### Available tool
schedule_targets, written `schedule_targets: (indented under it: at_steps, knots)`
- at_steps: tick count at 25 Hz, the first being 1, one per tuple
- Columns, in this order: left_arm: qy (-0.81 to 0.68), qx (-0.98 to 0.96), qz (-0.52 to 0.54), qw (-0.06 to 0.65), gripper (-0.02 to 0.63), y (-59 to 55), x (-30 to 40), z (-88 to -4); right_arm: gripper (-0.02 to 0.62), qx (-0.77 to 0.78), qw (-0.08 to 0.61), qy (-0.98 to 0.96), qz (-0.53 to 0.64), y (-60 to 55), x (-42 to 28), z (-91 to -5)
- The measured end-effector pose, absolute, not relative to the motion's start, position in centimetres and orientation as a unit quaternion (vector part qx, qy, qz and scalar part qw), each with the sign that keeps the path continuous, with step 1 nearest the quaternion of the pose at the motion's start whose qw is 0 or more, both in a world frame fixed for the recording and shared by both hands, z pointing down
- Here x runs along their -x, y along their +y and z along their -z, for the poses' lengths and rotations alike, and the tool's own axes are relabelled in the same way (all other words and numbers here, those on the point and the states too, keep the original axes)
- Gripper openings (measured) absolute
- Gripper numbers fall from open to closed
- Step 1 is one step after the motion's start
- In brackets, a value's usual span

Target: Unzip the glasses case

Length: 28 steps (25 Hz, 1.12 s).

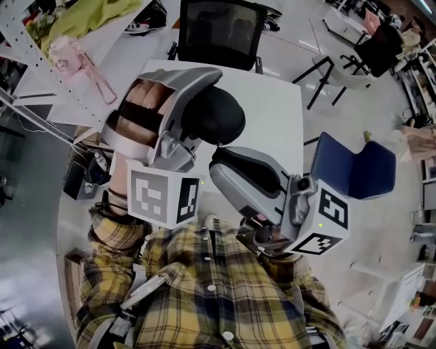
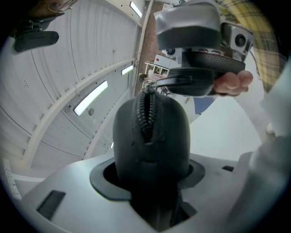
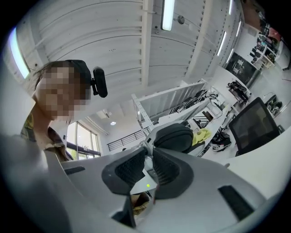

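A black glasses case [image 1: 216, 114] is held up over the white table, and my left gripper [image 1: 201, 114] is shut on it. In the left gripper view the case [image 2: 168, 136] stands upright between the jaws, its zipper [image 2: 146, 113] running down the edge that faces the camera. My right gripper [image 2: 160, 83] comes in from the right at the top of the case and is shut on the small metal zipper pull [image 2: 148, 86]. Seen from the right gripper view, the pull [image 3: 144, 150] sits between the ribbed pads [image 3: 129, 169], with the case [image 3: 173, 138] just beyond.
The white table [image 1: 272, 116] lies below the grippers. A black office chair [image 1: 221, 31] stands at its far side and a blue chair [image 1: 354, 169] to the right. A metal rack [image 1: 37, 58] at left holds a yellow cloth [image 1: 95, 17] and a pink item [image 1: 68, 54].
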<state>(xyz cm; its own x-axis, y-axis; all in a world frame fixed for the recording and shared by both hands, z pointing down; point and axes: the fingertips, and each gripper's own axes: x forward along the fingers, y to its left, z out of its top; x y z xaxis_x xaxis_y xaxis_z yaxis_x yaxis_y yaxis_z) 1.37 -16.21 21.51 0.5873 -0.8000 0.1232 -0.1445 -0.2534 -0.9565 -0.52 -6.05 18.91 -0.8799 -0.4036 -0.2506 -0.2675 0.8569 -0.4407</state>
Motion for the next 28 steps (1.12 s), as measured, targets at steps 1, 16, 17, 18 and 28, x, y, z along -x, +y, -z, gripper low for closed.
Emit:
schedule_targets:
  at_steps: [1, 16, 17, 18, 28]
  knots:
    - [0.325, 0.724, 0.317, 0.52, 0.244, -16.2, -1.4, -21.5, 0.037, 0.176, 0.171, 0.948, 0.203, -6.1, 0.5, -18.9]
    - [0.332, 0.683, 0.335, 0.558, 0.244, -16.0, -1.9, -21.4, 0.002, 0.214, 0.173, 0.931, 0.24, -6.8, -0.1, -19.7]
    - [0.332, 0.684, 0.334, 0.557, 0.244, -16.0, -1.9, -21.4, 0.0, 0.217, 0.17, 0.931, 0.238, -6.8, -0.1, -19.7]
    - [0.331, 0.685, 0.334, 0.556, 0.244, -16.0, -1.9, -21.5, 0.0, 0.22, 0.167, 0.932, 0.236, -6.8, -0.2, -19.7]
    - [0.306, 0.723, 0.319, 0.531, 0.244, -15.4, -2.2, -22.6, -0.002, 0.242, 0.112, 0.942, 0.204, -6.5, -0.9, -20.1]
